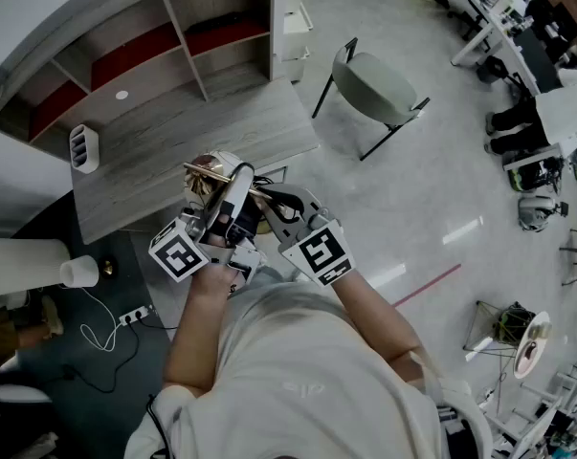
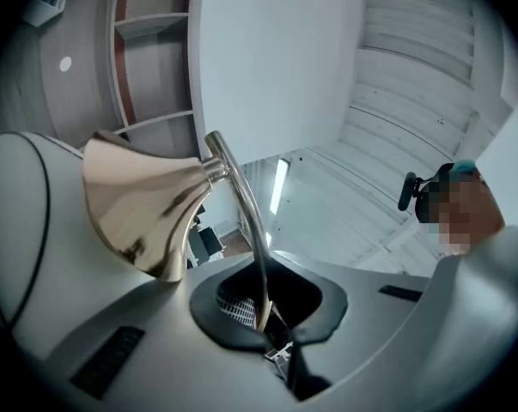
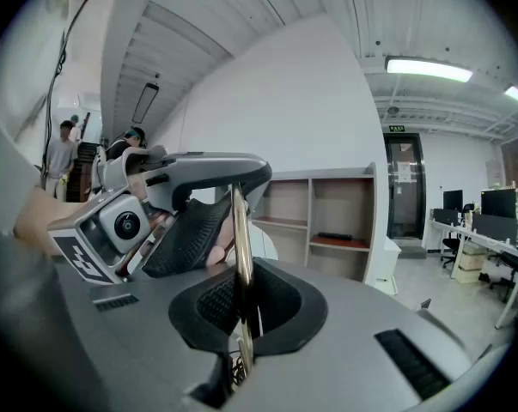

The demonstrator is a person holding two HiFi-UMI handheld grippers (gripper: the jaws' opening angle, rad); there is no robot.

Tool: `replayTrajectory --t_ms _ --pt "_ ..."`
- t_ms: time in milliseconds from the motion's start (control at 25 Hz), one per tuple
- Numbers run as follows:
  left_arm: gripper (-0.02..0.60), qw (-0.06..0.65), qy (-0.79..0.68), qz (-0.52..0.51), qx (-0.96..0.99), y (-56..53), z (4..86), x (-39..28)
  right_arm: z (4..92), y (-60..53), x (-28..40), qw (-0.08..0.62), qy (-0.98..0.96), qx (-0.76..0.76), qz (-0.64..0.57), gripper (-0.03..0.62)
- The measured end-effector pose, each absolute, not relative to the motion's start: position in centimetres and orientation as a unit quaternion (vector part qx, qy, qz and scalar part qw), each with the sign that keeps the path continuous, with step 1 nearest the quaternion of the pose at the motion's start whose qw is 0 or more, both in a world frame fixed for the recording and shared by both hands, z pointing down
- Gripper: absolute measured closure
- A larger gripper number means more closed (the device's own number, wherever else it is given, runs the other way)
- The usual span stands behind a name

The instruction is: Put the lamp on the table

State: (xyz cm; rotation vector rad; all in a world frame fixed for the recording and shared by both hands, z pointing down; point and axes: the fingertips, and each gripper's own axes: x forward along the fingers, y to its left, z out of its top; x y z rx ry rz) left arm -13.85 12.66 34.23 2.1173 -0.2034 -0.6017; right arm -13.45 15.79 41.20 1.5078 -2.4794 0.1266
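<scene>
While I am pinching the thin gold stem of the lamp [image 1: 211,172] with both pairs of jaws pressed tight onto it, left gripper [image 1: 229,199] nearer the shade [image 2: 143,209] and right gripper [image 1: 274,207] just right of it, I am holding it in the air, seemingly over the near edge of the table [image 1: 164,165], not resting on it. Risk as I judge it: the smooth stem could be twisting or slipping under the shade's weight, and setting down this near the edge could be tipping it off.
</scene>
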Motion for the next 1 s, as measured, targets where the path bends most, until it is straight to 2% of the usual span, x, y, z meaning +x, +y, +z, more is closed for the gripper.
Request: replayTrajectory --t_ms 280,1000 --pt "0.565 0.459 -0.074 -0.249 0.85 12.8 33.7 -13.8 41.1 15.8 -13.6 0.117 -0.848 0.515 0.053 0.569" --pt "0.565 0.455 -0.073 -0.234 0.856 2.7 36.8 -17.1 44.0 5.8 -16.9 0.118 -0.843 0.522 0.064 0.568"
